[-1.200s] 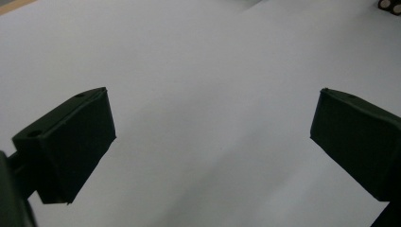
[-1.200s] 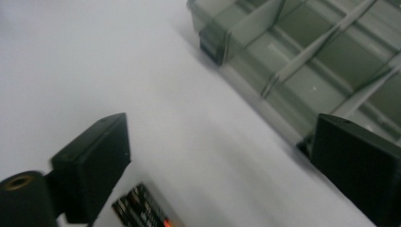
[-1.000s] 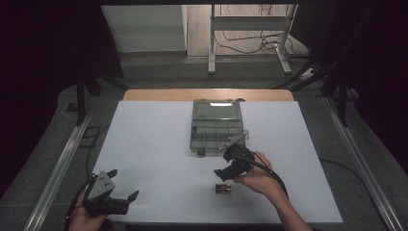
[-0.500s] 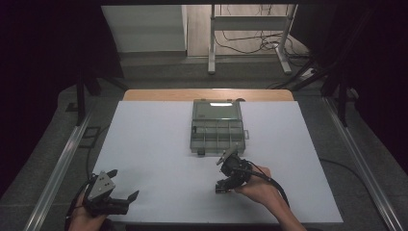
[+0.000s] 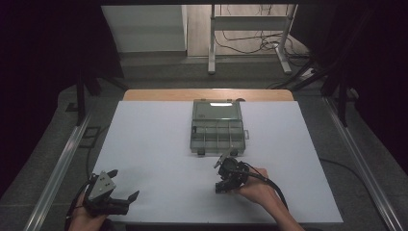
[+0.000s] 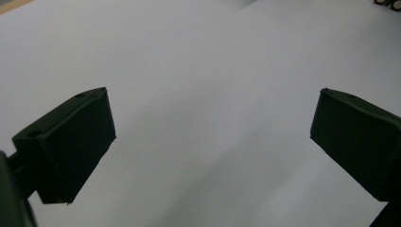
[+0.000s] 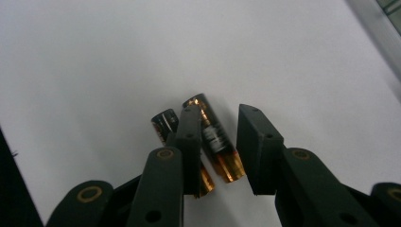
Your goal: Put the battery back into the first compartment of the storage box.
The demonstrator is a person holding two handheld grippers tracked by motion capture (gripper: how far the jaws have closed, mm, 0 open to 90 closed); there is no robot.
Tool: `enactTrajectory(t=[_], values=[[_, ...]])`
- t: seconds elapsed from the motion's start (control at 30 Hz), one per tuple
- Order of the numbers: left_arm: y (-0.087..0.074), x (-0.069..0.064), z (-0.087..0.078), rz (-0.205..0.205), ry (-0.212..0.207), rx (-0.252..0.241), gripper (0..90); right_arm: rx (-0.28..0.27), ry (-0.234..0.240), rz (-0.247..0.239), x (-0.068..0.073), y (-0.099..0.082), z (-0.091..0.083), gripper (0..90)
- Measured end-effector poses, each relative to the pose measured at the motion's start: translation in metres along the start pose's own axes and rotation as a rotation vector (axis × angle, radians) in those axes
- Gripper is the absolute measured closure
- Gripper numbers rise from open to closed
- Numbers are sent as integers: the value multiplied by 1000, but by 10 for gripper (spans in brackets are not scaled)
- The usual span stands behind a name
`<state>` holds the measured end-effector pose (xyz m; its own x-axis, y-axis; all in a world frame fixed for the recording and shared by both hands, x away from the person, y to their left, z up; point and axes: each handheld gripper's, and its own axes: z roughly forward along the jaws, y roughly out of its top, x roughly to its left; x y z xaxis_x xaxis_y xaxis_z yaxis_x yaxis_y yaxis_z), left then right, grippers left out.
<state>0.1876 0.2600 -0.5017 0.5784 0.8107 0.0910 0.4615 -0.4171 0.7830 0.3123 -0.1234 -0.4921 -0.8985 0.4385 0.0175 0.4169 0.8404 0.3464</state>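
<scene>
Two black-and-copper batteries lie side by side on the white table (image 5: 159, 144). In the right gripper view, my right gripper (image 7: 220, 113) has come down over them. One battery (image 7: 215, 142) lies slanted between its jaws, which have just been closing. The left jaw stands between that battery and the other battery (image 7: 163, 122), and a strip of table still shows along the right jaw. In the high view the right gripper (image 5: 222, 188) is in front of the case. My left gripper (image 5: 124, 184) rests at the table's near left corner, open with nothing between its jaws (image 6: 213, 113).
A grey-green compartment case (image 5: 217, 127) lies open at the table's far middle, its tray toward me. Metal rails run along both sides of the table. A hand and a black cable trail behind the right gripper.
My right gripper has moved toward me and down onto the batteries, and its jaws have narrowed around one of them. The left gripper has stayed in place.
</scene>
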Motion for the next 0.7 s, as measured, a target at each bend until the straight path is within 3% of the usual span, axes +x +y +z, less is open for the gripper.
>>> enactTrajectory(t=[0.1, 0.13, 0.3, 0.47, 0.7], values=[[0, -1, 0, 4, 1, 2, 15, 5, -1, -2, -1, 2, 5, 722], [0, -1, 0, 5, 1, 2, 15, 30, -33, -29, -1, 2, 10, 755], [0, -1, 1, 9, 0, 4, 15, 33, -35, -22, 0, 2, 10, 767], [0, -1, 0, 7, -1, 3, 15, 22, -26, -14, -1, 2, 8, 767], [0, 0, 0, 5, -3, 2, 15, -38, -29, 8, -4, 2, -3, 767]])
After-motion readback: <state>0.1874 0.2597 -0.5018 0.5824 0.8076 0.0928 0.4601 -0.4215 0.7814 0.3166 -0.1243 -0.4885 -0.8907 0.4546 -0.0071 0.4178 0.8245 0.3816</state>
